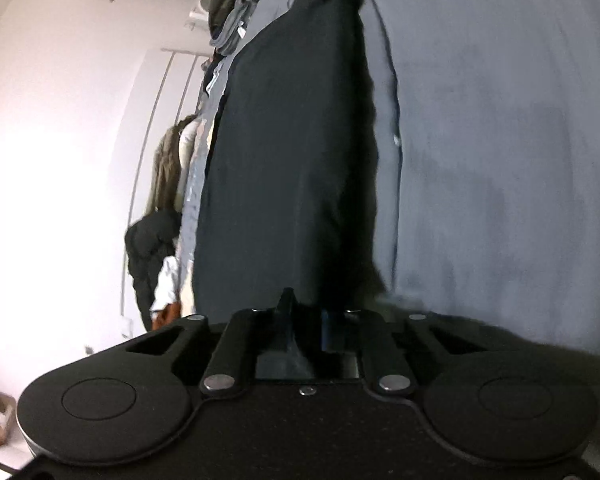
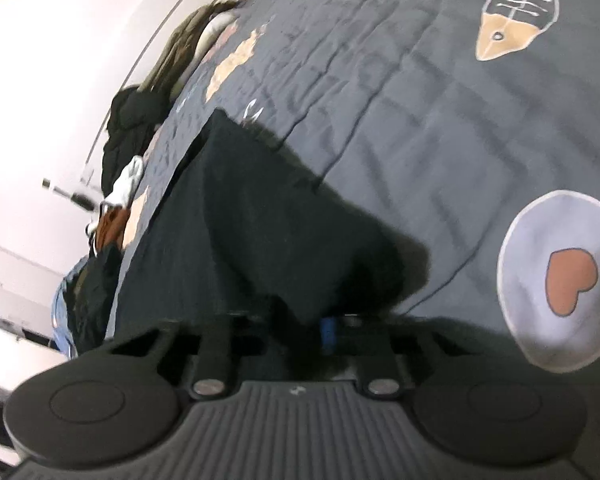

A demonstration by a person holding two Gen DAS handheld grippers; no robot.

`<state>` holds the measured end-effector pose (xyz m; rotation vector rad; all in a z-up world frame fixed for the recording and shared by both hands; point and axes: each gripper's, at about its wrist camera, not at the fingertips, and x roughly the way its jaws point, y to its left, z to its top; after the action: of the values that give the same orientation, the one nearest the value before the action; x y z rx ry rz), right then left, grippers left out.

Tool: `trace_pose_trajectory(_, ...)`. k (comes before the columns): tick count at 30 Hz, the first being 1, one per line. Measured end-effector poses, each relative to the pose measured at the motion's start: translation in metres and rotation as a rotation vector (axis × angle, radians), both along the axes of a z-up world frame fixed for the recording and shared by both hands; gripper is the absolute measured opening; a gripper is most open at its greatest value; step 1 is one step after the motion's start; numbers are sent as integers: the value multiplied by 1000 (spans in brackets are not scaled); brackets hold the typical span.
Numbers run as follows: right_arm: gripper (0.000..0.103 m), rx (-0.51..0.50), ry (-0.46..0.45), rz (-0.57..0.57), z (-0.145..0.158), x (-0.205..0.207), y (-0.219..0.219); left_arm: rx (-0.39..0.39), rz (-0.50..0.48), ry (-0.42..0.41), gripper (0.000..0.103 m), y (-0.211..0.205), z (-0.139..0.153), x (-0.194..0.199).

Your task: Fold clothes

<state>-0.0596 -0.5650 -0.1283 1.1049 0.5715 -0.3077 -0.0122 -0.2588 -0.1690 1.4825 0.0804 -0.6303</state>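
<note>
A dark navy garment (image 1: 284, 168) runs taut from my left gripper (image 1: 308, 314) away across the bed. The left jaws are closed with its near edge pinched between them. In the right wrist view the same dark garment (image 2: 260, 224) lies partly lifted over the grey quilt (image 2: 400, 112). My right gripper (image 2: 320, 322) is shut on its near corner, and the cloth bunches up and hides most of the fingertips. Both views are tilted sideways, and the fabric hangs between the two grippers.
The quilt carries a fish-bone print (image 2: 516, 20) and a heart patch (image 2: 568, 280). Along the wall lie an olive jacket (image 2: 184, 40), a black puffer coat (image 2: 132, 120), white cloth (image 2: 126, 184) and a rust item (image 2: 112, 224). More clothes are piled (image 1: 236, 12) at the far end.
</note>
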Motion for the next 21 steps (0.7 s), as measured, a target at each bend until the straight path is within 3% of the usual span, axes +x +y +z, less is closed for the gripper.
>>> trace_pose_trajectory(8,5,59,-93,-53,10,-7,-6,81,18,-80,9,59,-5,13)
trace_pose_trajectory(11,5,44,-89,-51,12,-5,-4,110,22,-101,14,80,-10,17)
trace_pose_trajectory(14,5,45,-71,-60,9,-5,-6,135,93,-76,17,98,-12,30)
trace_pose_trajectory(18,5,61,-52,-77,5,-6,-10,116,97,-77,18,121,-4,35)
trace_pose_trajectory(21,5,59,-48,-75,6,-6,-9,57,171,-38,25,129,14,38)
